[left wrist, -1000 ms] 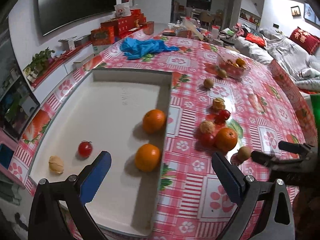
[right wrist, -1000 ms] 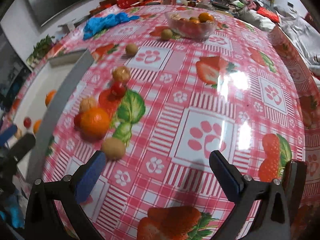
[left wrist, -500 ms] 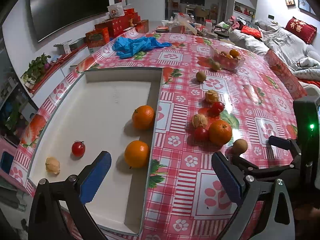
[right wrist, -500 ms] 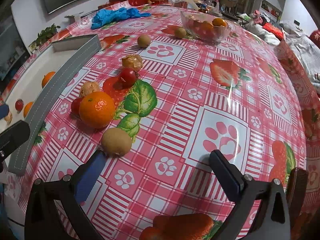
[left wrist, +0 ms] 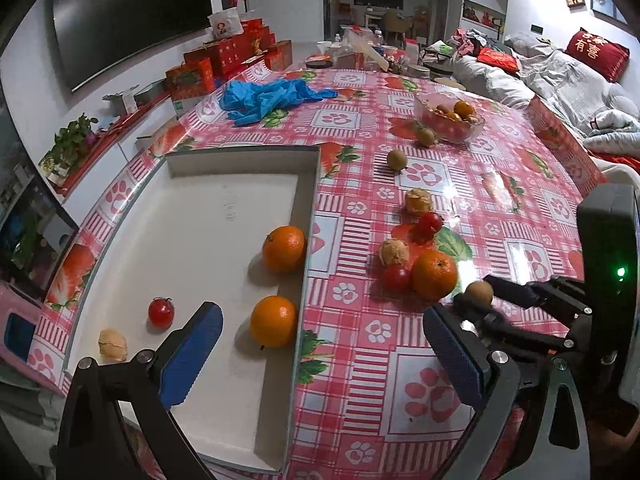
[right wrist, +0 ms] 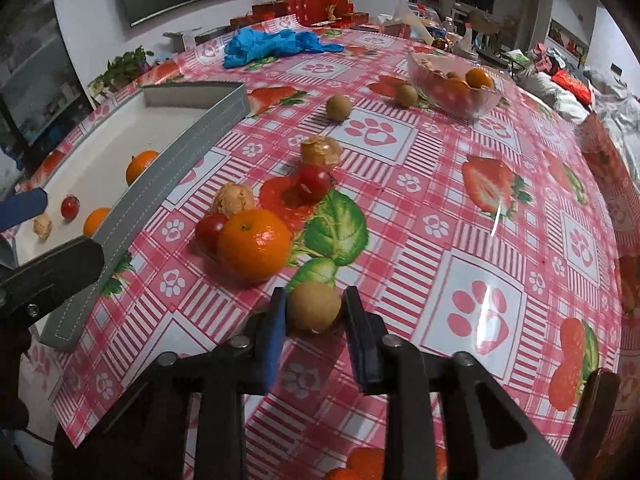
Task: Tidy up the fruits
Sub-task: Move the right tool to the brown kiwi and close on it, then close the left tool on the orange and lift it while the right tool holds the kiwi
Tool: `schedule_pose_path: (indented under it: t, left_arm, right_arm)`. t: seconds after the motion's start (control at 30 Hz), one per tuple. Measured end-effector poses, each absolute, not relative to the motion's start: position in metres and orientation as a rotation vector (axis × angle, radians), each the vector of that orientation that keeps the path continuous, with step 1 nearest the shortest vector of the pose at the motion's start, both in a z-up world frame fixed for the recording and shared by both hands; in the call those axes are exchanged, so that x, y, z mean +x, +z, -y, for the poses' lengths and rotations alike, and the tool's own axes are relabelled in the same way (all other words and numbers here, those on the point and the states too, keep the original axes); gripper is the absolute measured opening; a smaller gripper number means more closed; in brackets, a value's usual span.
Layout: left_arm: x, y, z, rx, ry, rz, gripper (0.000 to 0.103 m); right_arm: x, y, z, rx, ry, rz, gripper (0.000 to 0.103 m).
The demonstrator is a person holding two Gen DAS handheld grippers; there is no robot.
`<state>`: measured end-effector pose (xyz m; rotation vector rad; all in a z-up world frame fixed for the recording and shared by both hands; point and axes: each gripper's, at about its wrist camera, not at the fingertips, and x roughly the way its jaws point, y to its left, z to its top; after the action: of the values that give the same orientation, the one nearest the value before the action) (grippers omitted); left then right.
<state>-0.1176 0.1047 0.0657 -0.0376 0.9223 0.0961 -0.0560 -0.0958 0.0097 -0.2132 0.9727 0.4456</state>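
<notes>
Right claw [right wrist: 315, 314]: we see its jaws closing on a brown kiwi [right wrist: 314, 306], which sits between the two pads; both pads look pressed against its sides.
Kiwi: it rests on the counter [right wrist: 440, 208], just in front of the big orange [right wrist: 255, 245] in the loose cluster.
Left claw [left wrist: 320, 354]: we see it wide open, with nothing between its blue pads, hanging over the near corner of the tray [left wrist: 208, 216].
Tray: we count two oranges [left wrist: 284, 248], one cherry tomato [left wrist: 161, 312] and one pale wrinkled fruit [left wrist: 113, 345] inside it.
Cluster on the counter: beside the big orange lie two cherry tomatoes [right wrist: 211, 229] and two husked fruits [right wrist: 233, 199].
Farther back: two more kiwis [right wrist: 339, 107] lie near a glass bowl [right wrist: 454, 86] of fruit; a blue cloth [right wrist: 272, 46] lies beyond.
</notes>
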Motion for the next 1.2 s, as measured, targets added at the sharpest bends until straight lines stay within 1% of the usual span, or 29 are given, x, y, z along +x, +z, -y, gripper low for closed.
schedule_pose_path:
  t: [0.33,0.47,0.77,0.83,0.87,0.93,1.0,1.03,1.1,1.2]
  left_arm:
    - [-0.095,0.059,-0.060,0.021,-0.012,-0.934,0.101]
    - [-0.080,0.053,-0.052,-0.011,-0.024,-0.962,0.101]
    - [-0.070,0.043,-0.022,0.098,-0.049,-0.954,0.100]
    - [-0.066,0.039,-0.017,0.121,-0.055,-0.960,0.084]
    - [-0.062,0.034,-0.014,0.137,-0.060,-0.983,0.082]
    - [-0.057,0.027,-0.013,0.142,-0.066,-1.009,0.069]
    - [-0.057,0.024,-0.009,0.176,-0.058,-1.000,0.069]
    - [-0.058,0.024,-0.006,0.187,-0.063,-0.995,0.056]
    - [-0.058,0.022,-0.003,0.194,-0.080,-1.001,0.041]
    - [-0.065,0.023,-0.003,0.162,-0.102,-0.997,0.041]
  right_arm:
    - [-0.058,0.014,0.161,-0.105,0.392,-0.974,0.031]
    - [-0.060,0.013,0.173,-0.077,0.392,-0.975,0.030]
    - [-0.061,0.014,0.183,-0.032,0.398,-0.972,0.030]
    - [-0.061,0.014,0.187,-0.023,0.393,-0.972,0.030]
    - [-0.061,0.015,0.189,-0.019,0.391,-0.972,0.030]
    - [-0.061,0.015,0.193,-0.011,0.383,-0.972,0.030]
    - [-0.061,0.014,0.196,-0.003,0.375,-0.972,0.030]
    - [-0.062,0.014,0.198,-0.001,0.373,-0.972,0.030]
    - [-0.062,0.014,0.199,0.002,0.371,-0.972,0.030]
    - [-0.063,0.014,0.199,0.001,0.367,-0.969,0.030]
